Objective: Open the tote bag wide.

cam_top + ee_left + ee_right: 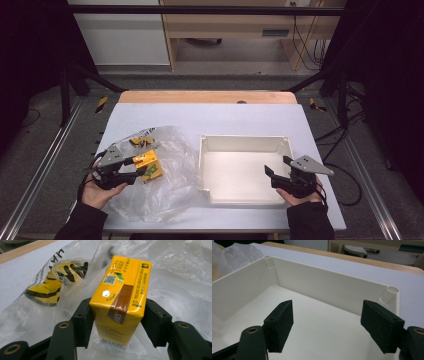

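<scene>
Yellow carton (120,300) pinched between 2 jaws of left gripper (116,322), clear plastic bag (180,277) spread behind it. Right gripper (325,323) held spread above white tray (324,287).

Lab, black frame rig (200,10), taped floor, loose cables (305,45)

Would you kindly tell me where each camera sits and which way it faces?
High view: above the person's side, looking forward and down on the table; forearms, left hand-held gripper and right hand-held gripper show.
Left gripper view: rides the left hand-held gripper, looking along its jaws, closed on the yellow carton over the plastic bag.
Right gripper view: rides the right hand-held gripper, open, facing into the white tray.
Shared: high and left views both show carton and bag.
</scene>
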`<state>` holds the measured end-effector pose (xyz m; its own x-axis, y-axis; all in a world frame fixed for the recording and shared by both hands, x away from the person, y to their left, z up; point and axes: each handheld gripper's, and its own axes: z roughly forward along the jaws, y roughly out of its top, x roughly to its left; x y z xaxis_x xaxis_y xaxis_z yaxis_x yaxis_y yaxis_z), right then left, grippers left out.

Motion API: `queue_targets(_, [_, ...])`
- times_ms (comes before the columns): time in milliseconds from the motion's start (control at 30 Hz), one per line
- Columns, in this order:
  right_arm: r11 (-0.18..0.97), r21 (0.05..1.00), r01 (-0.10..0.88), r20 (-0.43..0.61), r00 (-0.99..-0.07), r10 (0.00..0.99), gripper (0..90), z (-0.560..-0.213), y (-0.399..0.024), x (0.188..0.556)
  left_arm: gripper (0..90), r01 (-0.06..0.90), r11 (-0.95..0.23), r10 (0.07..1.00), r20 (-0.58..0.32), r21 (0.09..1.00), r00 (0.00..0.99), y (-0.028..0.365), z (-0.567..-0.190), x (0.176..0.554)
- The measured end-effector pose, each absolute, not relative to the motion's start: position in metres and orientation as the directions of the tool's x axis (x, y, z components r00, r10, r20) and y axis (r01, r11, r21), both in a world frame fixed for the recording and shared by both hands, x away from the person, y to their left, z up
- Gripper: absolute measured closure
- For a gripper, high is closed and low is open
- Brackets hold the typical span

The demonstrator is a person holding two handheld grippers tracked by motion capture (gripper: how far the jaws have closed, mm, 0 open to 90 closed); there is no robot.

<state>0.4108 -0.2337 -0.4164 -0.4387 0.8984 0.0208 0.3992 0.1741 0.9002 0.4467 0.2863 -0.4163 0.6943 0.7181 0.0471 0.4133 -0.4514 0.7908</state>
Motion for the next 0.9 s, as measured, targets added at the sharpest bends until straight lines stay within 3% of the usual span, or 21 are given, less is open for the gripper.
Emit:
queue_targets(167, [0.179,0.898,0.402,0.017,-0.439,0.898,26.4,-0.417,-0.233,0.411,45.5,0.410,-0.454,0.721,0.056,0.791,0.690,0.284,-0.415,0.447])
queue_targets(367, [0.180,0.895,0.407,0.021,-0.443,0.896,26.5,-0.417,-0.232,0.413,37.1,0.399,-0.457,0.709,0.054,0.795,0.703,0.276,-0.412,0.453])
queue_targets(900, [0.179,0.894,0.410,0.025,-0.445,0.895,26.9,-0.417,-0.232,0.413,41.8,0.410,-0.463,0.700,0.040,0.786,0.713,0.271,-0.413,0.463])
